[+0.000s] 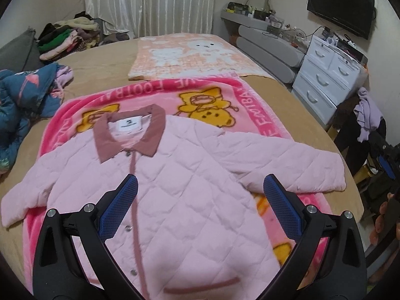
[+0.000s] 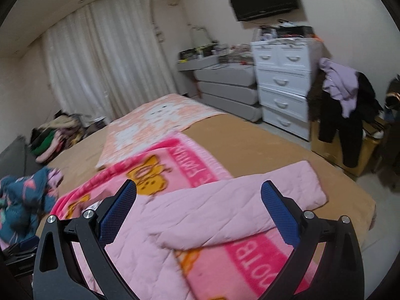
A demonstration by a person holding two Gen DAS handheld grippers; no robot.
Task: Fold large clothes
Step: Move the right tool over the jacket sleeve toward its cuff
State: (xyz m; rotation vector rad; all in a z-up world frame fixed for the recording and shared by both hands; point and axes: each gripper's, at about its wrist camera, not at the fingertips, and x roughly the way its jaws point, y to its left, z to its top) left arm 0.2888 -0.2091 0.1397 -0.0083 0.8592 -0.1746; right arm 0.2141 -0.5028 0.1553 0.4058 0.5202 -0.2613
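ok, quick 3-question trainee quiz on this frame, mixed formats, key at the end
1. True or false: the pink quilted jacket lies spread flat, front side up, with its collar away from the left gripper.
2. What does the jacket lie on? A) bare floor B) pink cartoon blanket C) white drawers
3. Fill in: the right gripper has its jaws ____ above the jacket's sleeve.

Key: 1 true; 2 B; 3 open
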